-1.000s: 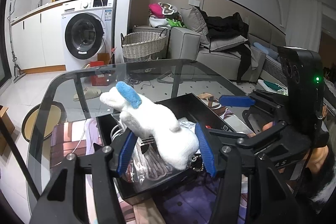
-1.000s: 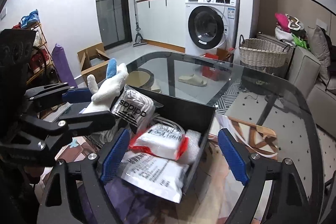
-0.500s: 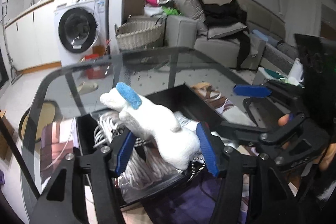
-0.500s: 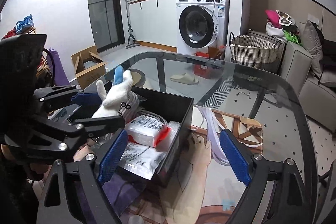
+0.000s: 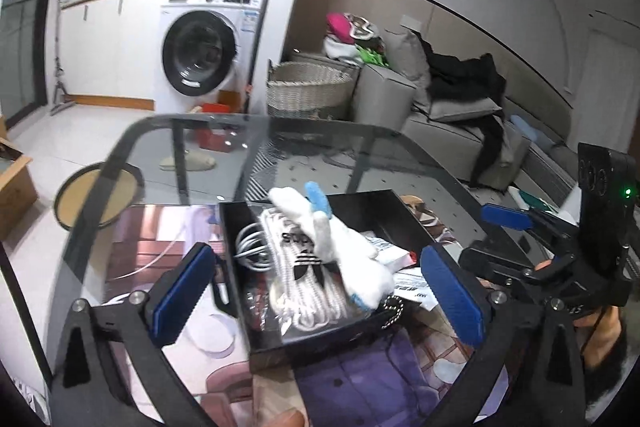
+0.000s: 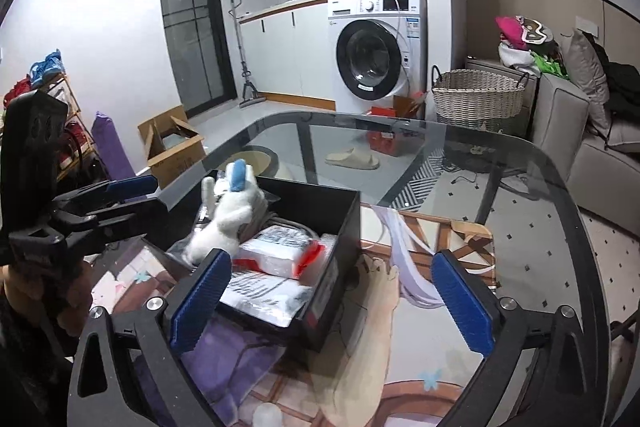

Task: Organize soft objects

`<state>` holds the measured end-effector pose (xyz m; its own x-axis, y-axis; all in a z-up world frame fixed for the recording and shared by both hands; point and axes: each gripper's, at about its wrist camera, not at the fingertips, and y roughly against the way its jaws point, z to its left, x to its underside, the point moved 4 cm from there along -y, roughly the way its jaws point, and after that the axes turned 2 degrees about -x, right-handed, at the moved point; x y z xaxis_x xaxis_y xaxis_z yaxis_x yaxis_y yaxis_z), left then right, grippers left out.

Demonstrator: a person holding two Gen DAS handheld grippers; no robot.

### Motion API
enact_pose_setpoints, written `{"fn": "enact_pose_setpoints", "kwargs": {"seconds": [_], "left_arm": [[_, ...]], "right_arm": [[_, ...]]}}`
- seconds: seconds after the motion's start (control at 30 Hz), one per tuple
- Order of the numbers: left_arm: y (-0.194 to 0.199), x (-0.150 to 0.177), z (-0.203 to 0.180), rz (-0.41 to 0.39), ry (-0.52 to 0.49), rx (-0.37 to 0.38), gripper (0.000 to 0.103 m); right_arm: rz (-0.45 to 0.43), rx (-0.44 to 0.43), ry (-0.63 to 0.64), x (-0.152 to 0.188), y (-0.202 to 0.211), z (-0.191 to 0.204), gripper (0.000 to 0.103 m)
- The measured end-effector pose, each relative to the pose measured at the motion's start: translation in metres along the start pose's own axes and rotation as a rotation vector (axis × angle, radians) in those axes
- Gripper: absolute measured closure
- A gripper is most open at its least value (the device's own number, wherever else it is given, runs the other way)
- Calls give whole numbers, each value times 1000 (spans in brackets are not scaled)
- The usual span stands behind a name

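Left gripper [image 5: 316, 283]: we see its jaws opening wide, pads clear of the white plush toy [image 5: 344, 259] between them.
Right gripper [image 6: 328, 291]: jaws opening, empty.
Toy: lies in the black box [image 5: 384, 203], long axis running away from us; left gripper nearer.
Box contents: white cable [image 5: 250, 247], bagged Adidas item [image 5: 304, 267], wrapped packets [image 6: 280, 255].

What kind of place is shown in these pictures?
Most likely a home, an open living area joined to a kitchen or laundry corner: a washing machine under a counter, a grey sofa piled with clothes, and a wicker basket.
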<state>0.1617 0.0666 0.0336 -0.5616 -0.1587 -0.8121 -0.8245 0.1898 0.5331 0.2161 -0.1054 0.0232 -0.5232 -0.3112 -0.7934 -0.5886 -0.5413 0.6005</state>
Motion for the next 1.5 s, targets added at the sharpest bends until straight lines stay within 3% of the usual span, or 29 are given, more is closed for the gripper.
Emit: {"fn": "enact_pose_setpoints", "kwargs": {"seconds": [0.27, 0.4, 0.63, 0.8, 1.1, 1.5], "left_arm": [[22, 19, -11, -76, -56, -96, 0], [24, 29, -15, -88, -39, -106, 0], [16, 41, -10, -84, -45, -189, 0], [17, 46, -2, -92, -6, -197, 0], [18, 52, 6, -107, -27, -250, 0], [19, 54, 5, -131, -19, -247, 0]], "right_arm": [[-35, -6, 2, 5, 12, 11, 1], [-57, 7, 19, 13, 15, 16, 1], [-111, -8, 29, 27, 22, 29, 1], [-121, 0, 51, 34, 20, 36, 1], [-135, 10, 71, 40, 13, 40, 1], [-166, 13, 64, 40, 13, 39, 1]]}}
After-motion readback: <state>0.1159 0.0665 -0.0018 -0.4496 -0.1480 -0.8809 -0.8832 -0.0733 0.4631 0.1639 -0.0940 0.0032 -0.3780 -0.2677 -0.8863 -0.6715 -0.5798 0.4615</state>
